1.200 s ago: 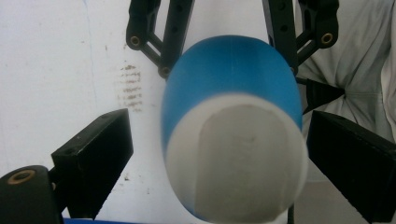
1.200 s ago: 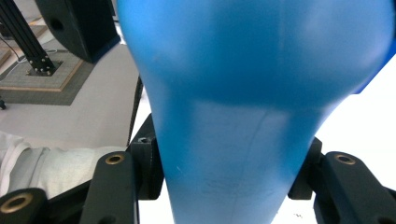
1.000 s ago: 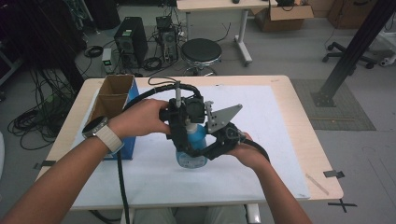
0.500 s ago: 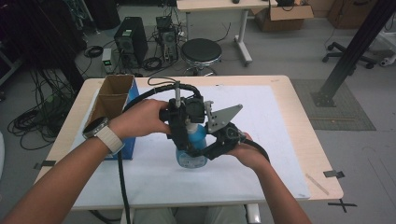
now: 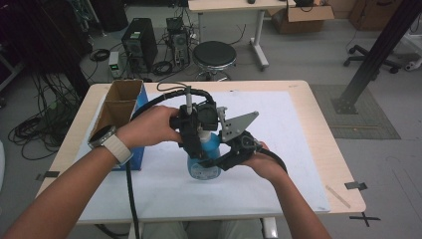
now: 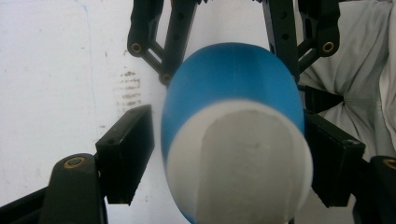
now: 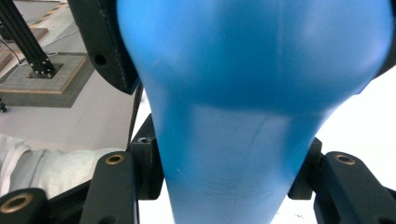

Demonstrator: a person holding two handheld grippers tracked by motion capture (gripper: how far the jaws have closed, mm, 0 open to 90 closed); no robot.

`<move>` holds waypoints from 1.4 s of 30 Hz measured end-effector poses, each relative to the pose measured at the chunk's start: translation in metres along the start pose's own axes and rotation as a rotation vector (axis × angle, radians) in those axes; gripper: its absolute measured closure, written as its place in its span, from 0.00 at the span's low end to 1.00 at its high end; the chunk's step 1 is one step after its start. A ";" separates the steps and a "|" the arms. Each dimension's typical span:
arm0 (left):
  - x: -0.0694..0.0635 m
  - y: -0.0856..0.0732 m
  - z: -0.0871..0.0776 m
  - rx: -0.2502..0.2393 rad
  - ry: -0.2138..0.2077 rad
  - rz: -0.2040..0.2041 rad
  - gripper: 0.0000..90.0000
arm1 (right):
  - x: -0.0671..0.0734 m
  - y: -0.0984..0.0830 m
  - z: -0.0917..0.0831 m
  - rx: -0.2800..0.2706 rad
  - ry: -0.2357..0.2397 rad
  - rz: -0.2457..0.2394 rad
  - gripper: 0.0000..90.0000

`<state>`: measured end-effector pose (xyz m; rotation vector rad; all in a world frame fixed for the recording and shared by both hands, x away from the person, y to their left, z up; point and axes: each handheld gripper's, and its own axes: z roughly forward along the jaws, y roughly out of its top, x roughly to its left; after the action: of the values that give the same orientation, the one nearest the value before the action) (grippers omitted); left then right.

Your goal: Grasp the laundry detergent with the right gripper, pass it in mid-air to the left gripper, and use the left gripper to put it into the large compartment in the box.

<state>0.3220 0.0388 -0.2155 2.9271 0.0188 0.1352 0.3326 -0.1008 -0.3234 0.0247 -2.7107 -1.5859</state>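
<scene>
Standing upright on the white sheet (image 5: 298, 149) over the table (image 5: 328, 124), the blue bottle (image 5: 205, 158) is sitting near the front middle, just right of the cardboard box (image 5: 121, 102). The right gripper (image 7: 224, 182) is pinching the bottle's body from the side, both pads pressing against it. The left gripper (image 6: 224, 154) is coming down over the white cap (image 6: 243, 158); its jaws have just been closing with the cap between them, one pad touching, the other just short of it.
</scene>
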 end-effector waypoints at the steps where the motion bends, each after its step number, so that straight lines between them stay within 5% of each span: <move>1: 0.000 0.000 0.000 0.000 0.000 0.000 0.30 | 0.000 0.000 0.000 0.000 0.000 0.000 0.50; 14: -0.001 0.000 0.004 -0.007 -0.022 0.010 0.41 | 0.001 -0.002 0.000 0.003 0.004 -0.001 0.50; 35: -0.002 0.001 0.001 -0.017 -0.038 0.007 0.42 | 0.001 -0.002 -0.003 -0.005 0.027 -0.007 0.49; 38: 0.000 -0.001 0.000 0.001 -0.022 -0.008 0.42 | 0.001 -0.003 -0.009 -0.032 0.036 0.025 0.33; 42: 0.004 -0.005 -0.004 -0.005 -0.016 -0.041 0.42 | -0.002 -0.014 -0.024 0.006 0.019 0.097 0.22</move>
<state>0.3256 0.0446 -0.2124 2.9202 0.0757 0.1058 0.3355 -0.1285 -0.3243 -0.0890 -2.6582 -1.5439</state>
